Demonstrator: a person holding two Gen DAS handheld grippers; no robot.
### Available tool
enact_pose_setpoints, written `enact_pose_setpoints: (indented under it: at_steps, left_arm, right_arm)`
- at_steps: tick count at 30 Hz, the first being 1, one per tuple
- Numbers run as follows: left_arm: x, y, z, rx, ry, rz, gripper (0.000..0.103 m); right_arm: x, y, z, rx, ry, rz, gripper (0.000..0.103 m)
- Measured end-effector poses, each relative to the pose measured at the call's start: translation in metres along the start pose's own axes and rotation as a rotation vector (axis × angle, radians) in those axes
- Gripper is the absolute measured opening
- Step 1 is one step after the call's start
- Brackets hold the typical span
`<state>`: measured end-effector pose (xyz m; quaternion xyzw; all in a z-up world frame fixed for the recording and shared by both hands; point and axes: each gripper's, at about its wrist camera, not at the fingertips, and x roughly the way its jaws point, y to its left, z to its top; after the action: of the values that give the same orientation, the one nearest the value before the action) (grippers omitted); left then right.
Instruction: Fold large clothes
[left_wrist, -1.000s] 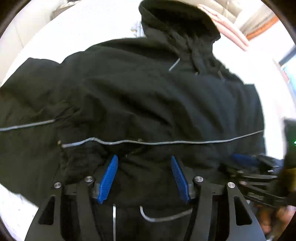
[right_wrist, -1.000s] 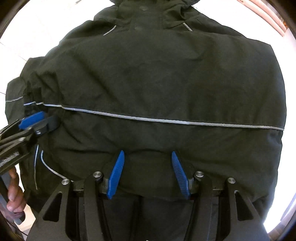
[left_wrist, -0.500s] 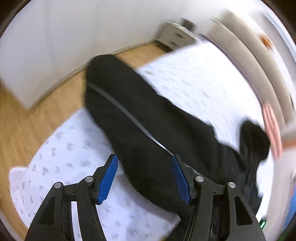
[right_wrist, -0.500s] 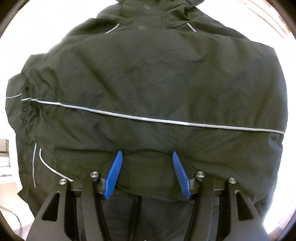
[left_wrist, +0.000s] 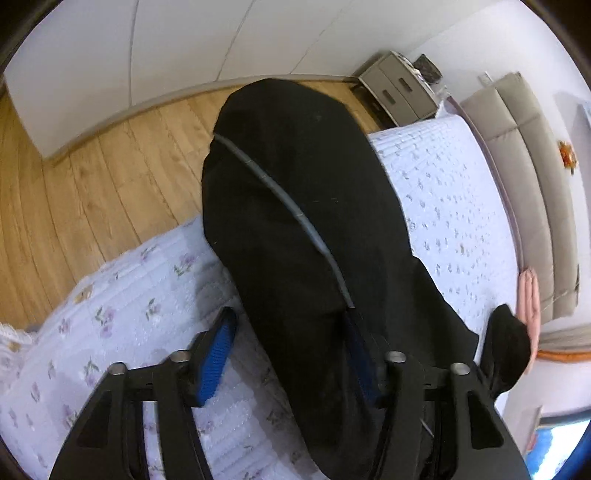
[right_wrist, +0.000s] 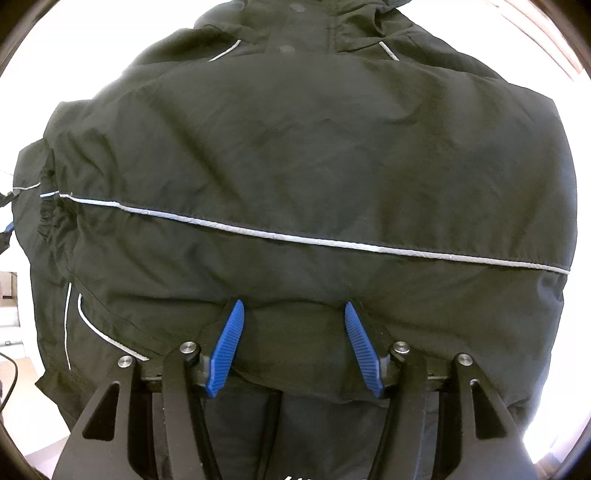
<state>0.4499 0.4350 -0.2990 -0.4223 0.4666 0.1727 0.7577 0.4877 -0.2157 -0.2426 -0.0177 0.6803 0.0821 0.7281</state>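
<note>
Left wrist view shows one black jacket (left_wrist: 303, 236) with a single grey reflective stripe (left_wrist: 280, 195) running along it, stretched across a bed (left_wrist: 454, 192) covered in a white floral quilt (left_wrist: 122, 314). The left gripper (left_wrist: 288, 354) has its jaws spread wide, with jacket fabric lying over the right finger and the left blue pad (left_wrist: 218, 358) bare above the quilt. One grey two-drawer nightstand (left_wrist: 395, 92) stands on the wooden floor (left_wrist: 92, 192) beside a padded beige headboard (left_wrist: 535, 177); a pink folded item (left_wrist: 530, 299) lies near the headboard. Right wrist view is almost filled by the jacket (right_wrist: 314, 155), one long stripe (right_wrist: 295, 236) crossing it. The right gripper (right_wrist: 293, 347) is also spread apart, the two blue pads (right_wrist: 225, 350) resting against the fabric without pinching it.
</note>
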Motion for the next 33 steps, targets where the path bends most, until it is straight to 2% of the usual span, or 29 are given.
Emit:
enact_pose_setpoints:
  at_steps: [4, 6, 8, 10, 14, 17, 20, 22, 24, 27, 29, 30, 31, 32, 33]
  left_arm:
    - [-0.024, -0.035, -0.006, 0.146, -0.065, 0.08, 0.018]
    - [-0.048, -0.064, -0.016, 0.226, -0.132, 0.111, 0.017]
    - [-0.069, -0.088, -0.028, 0.289, -0.189, 0.11, 0.016]
    - [-0.092, -0.124, -0.047, 0.397, -0.255, 0.126, 0.015]
    - [-0.117, -0.169, -0.078, 0.521, -0.323, 0.136, 0.013]
    - [-0.134, -0.205, -0.108, 0.619, -0.371, 0.151, 0.013]
    - [-0.146, -0.244, -0.148, 0.763, -0.417, 0.164, 0.013]
    - [-0.15, -0.271, -0.188, 0.894, -0.451, 0.169, 0.013]
    - [-0.147, -0.291, -0.226, 1.016, -0.472, 0.176, 0.013]
    - [-0.124, -0.316, -0.303, 1.274, -0.448, 0.171, 0.013]
    - [-0.092, -0.323, -0.358, 1.446, -0.378, 0.156, 0.018]
    - [-0.078, -0.322, -0.378, 1.5, -0.33, 0.147, 0.025]
    - [-0.059, -0.318, -0.398, 1.544, -0.251, 0.131, 0.042]
    - [-0.049, -0.315, -0.408, 1.557, -0.204, 0.125, 0.048]
    - [-0.038, -0.309, -0.421, 1.569, -0.141, 0.11, 0.049]
  right_arm:
    - [0.001, 0.0, 0.004, -0.008, 0.008, 0.004, 0.062]
    - [0.001, 0.001, 0.006, -0.014, 0.009, 0.008, 0.062]
    - [0.001, 0.0, 0.007, -0.018, 0.007, 0.013, 0.062]
    - [0.001, 0.0, 0.008, -0.02, 0.005, 0.02, 0.063]
    - [0.001, -0.002, 0.007, -0.021, -0.009, 0.044, 0.065]
    - [0.0, -0.005, 0.005, -0.029, -0.012, 0.071, 0.067]
    - [-0.013, -0.018, 0.004, 0.006, -0.025, 0.149, 0.067]
    - [-0.028, -0.034, -0.001, 0.046, -0.054, 0.199, 0.067]
    - [-0.039, -0.047, -0.007, 0.067, -0.076, 0.208, 0.067]
    - [-0.05, -0.073, -0.02, 0.112, -0.085, 0.215, 0.067]
    - [-0.051, -0.087, -0.025, 0.139, -0.079, 0.214, 0.067]
    - [-0.05, -0.094, -0.028, 0.148, -0.078, 0.203, 0.067]
    - [-0.05, -0.098, -0.031, 0.154, -0.077, 0.193, 0.067]
    - [-0.048, -0.099, -0.036, 0.159, -0.077, 0.189, 0.067]
    - [-0.049, -0.105, -0.039, 0.171, -0.077, 0.189, 0.067]
